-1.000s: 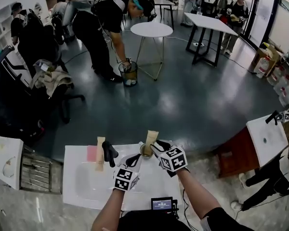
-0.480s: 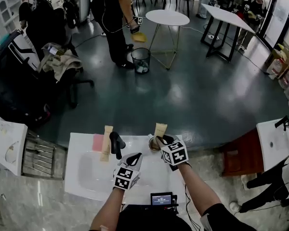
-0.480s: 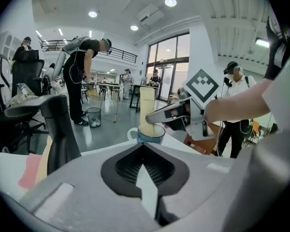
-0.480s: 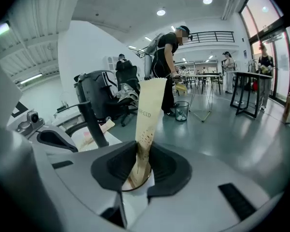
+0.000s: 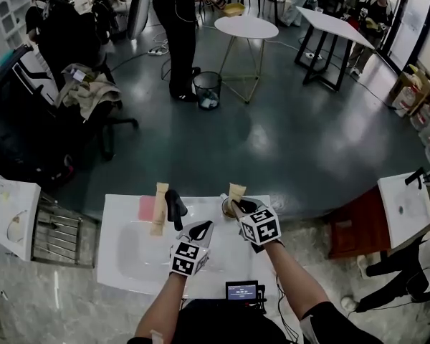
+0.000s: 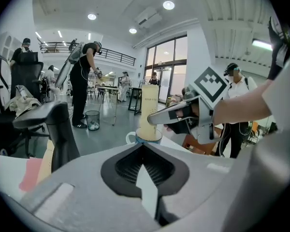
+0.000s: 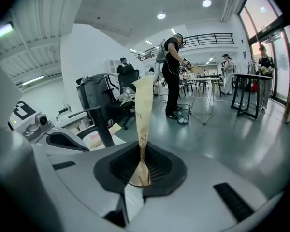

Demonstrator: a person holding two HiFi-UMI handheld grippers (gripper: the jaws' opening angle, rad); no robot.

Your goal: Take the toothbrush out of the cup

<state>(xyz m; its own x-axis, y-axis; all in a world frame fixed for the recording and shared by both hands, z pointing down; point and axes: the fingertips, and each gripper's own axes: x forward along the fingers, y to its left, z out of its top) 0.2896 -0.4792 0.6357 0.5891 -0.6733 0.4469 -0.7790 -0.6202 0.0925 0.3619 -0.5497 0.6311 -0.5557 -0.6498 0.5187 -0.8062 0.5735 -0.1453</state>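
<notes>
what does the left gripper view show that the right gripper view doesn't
Only the left gripper view: the cup seen from the side with its handle, and the right gripper reaching in over its rim. Only the right gripper view: that gripper's jaws, which have just been closing, pinching the toothbrush low on its paper sleeve. Both: the toothbrush standing upright, the black tap, the bin and the standing person beyond.

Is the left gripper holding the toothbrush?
No, the left gripper has its jaws together with nothing between them, and the toothbrush stands ahead of it in the cup.
</notes>
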